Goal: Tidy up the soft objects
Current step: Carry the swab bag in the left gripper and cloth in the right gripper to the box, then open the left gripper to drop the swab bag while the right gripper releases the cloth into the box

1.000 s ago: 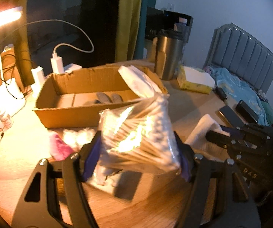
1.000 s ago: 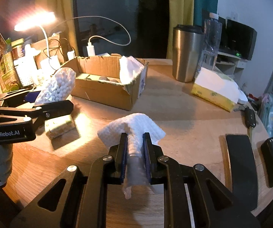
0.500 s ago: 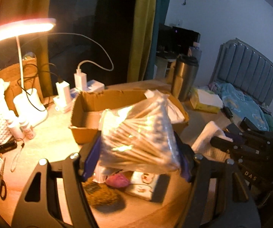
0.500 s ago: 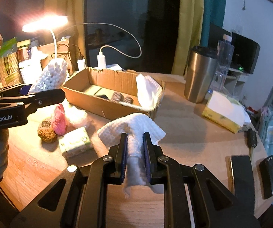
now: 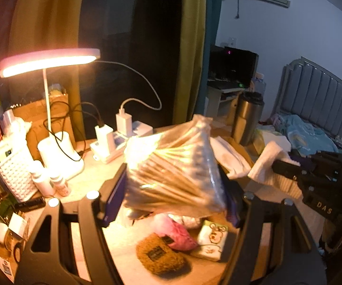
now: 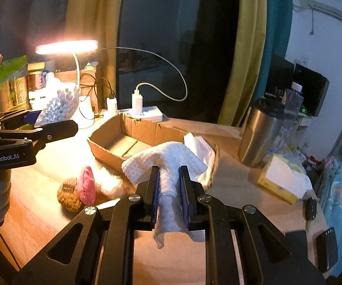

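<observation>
My left gripper (image 5: 171, 185) grasps cotton-swab bag (image 5: 171, 166), lifted above table. My right gripper (image 6: 169, 190) clenched on white cloth (image 6: 166, 161), near cardboard box (image 6: 113, 140). Keep both grips firm, lower gently into box.

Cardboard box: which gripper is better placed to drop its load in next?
Right, probably. The right gripper holds the white cloth just before the box. The left gripper, holding the swab bag, is off to the side.
</observation>
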`<state>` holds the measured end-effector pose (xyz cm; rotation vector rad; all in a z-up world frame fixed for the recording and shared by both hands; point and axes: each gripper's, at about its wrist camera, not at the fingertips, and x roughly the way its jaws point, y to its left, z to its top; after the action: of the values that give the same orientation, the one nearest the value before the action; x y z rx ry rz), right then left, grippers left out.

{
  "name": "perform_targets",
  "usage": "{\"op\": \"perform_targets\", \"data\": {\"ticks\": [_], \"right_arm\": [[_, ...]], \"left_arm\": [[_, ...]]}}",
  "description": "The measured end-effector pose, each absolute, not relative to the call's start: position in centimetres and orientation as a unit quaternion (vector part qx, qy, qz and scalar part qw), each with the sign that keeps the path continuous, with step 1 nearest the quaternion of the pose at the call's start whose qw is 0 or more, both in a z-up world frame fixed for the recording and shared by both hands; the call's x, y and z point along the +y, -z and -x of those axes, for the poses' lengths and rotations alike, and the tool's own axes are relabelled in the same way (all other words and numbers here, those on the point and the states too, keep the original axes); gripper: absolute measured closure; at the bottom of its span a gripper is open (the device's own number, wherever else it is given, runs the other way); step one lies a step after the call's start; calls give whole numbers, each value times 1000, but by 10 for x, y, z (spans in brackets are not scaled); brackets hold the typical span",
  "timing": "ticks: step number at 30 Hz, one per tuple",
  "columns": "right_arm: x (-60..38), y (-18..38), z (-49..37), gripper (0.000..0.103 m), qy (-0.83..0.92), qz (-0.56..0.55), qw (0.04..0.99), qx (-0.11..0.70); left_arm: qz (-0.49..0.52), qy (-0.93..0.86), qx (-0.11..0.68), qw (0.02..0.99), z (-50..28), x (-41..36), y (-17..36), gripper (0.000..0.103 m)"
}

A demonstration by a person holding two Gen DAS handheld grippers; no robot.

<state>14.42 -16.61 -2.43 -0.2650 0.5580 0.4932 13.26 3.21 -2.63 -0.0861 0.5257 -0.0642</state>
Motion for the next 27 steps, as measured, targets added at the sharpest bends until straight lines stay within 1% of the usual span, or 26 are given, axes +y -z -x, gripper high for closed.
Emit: {"op": "perform_targets", "data": {"ticks": [7,17,22,27], "right_arm": [[-151,18,-160,86,-251,127,923,264],[-135,11,-191,86,-263,135,922,251],[-129,11,-210,86,-264,126,924,248],[-124,22,-232,86,-262,118,923,257]], "left_arm": [[42,20,247,968,-149,41,16,33],[50,0,241,969,-185,50,18,33],[57,-3,255,965,-206,51,31,33],[63,-3,286,956,-232,50,55,33]]}}
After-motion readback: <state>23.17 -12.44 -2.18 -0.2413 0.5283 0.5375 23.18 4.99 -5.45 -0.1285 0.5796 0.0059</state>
